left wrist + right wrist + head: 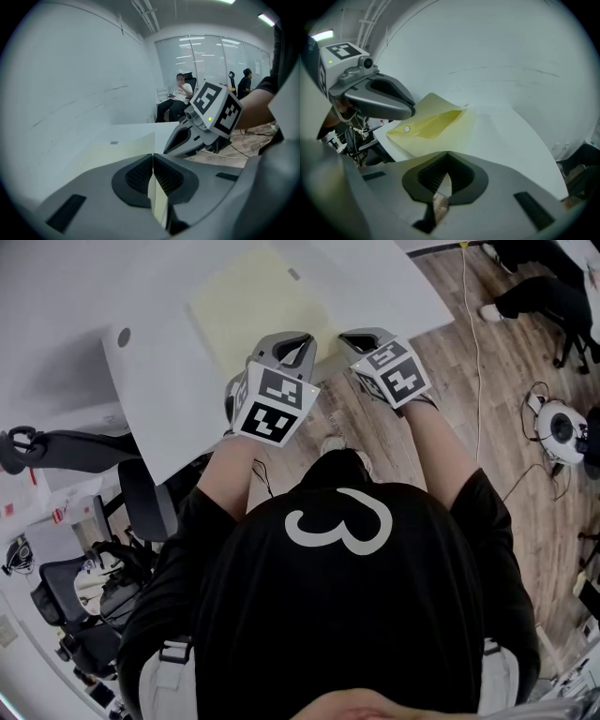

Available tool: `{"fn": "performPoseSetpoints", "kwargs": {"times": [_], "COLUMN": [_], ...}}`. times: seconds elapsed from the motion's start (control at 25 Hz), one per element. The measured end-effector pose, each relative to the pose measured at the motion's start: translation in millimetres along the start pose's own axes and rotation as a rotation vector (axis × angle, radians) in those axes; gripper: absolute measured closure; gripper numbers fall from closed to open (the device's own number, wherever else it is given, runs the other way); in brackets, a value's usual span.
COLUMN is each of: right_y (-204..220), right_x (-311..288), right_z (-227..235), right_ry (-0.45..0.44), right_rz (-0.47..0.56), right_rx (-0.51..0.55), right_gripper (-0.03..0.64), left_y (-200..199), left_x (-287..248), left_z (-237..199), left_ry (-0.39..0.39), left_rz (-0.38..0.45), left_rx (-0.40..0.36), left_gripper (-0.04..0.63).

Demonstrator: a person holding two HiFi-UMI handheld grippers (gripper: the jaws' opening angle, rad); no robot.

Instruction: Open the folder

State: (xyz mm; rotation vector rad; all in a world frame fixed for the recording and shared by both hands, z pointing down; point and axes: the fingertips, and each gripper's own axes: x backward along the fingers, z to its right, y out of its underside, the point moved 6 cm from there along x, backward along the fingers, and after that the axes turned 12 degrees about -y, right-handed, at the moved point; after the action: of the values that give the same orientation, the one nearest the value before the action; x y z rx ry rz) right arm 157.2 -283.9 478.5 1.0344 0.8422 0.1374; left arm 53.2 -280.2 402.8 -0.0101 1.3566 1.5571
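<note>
A pale yellow folder (253,301) lies on the white table (375,277), close to its near edge. My left gripper (292,336) is at the folder's near edge. In the left gripper view its jaws (153,155) are shut on the thin yellow edge of the folder's cover (123,151). In the right gripper view that cover (433,125) stands lifted off the lower sheet, under the left gripper's tip (410,110). My right gripper (362,336) is just right of the folder, over the table edge. Its tips (447,153) meet, with nothing clearly between them.
A round cable hole (124,336) is in the table's left corner. Office chairs (141,502) stand at the left. On the wooden floor (487,381) at the right are a cable and a white device (561,429). A seated person (177,101) is beyond the table.
</note>
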Motion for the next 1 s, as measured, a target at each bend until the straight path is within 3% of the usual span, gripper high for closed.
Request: {"fn": "performPoseSetpoints", "kwargs": {"times": [0.56,1.0], "right_y": [-3,-8], "right_x": [-1,-6], "right_z": [-1,-4], "right_ry": [0.057,0.169], "right_rz": [-0.084,-0.186], "right_rx": [-0.060,-0.039], "right_gripper": [0.594,0.594], "left_y": [-6,11], "left_x": [53,114], "left_z": [-29,-66], "left_ry": [-0.028,-0.157], "left_rz": [0.058,0.093], "left_rx": [0.044,0.132], "left_gripper": [0.568,0.561]}}
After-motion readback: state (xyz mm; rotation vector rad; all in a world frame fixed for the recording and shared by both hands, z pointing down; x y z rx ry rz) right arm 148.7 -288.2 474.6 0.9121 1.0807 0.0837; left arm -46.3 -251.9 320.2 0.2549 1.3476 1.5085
